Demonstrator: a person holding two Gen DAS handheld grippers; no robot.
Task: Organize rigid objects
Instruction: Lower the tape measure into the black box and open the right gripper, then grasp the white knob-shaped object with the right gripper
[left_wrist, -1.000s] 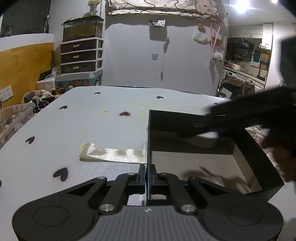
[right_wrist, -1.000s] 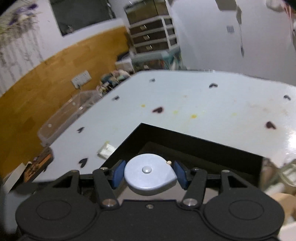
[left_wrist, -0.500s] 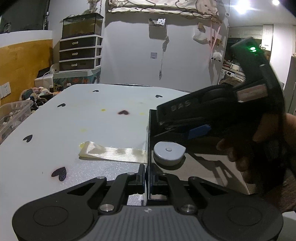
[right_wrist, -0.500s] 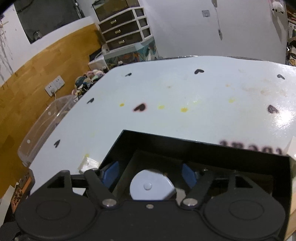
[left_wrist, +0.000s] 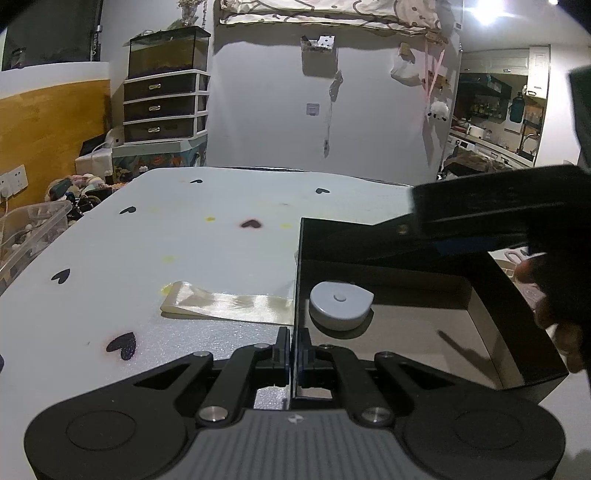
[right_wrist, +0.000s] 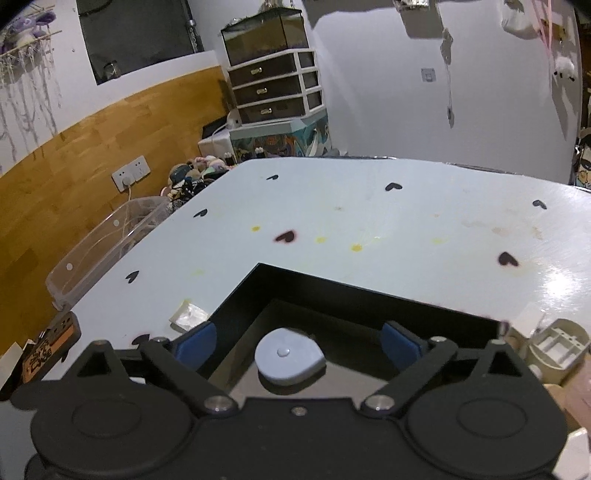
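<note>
A black open box (left_wrist: 399, 236) stands on the white table. A grey round tape measure (left_wrist: 340, 303) lies on the box floor by its left wall; it also shows in the right wrist view (right_wrist: 289, 355). My left gripper (left_wrist: 294, 350) is shut on the box's left wall. My right gripper (right_wrist: 297, 339) is open and empty, raised above the tape measure; its body crosses the left wrist view (left_wrist: 491, 218) over the box.
A strip of clear tape (left_wrist: 225, 304) lies on the table (left_wrist: 166, 240) left of the box. A clear plastic bin (right_wrist: 107, 243) sits beyond the table's left edge. A beige plastic part (right_wrist: 554, 347) lies right of the box.
My right gripper let go of the tape measure in the box, opened wider and pulled up and back. My left gripper kept its hold on the box wall.
</note>
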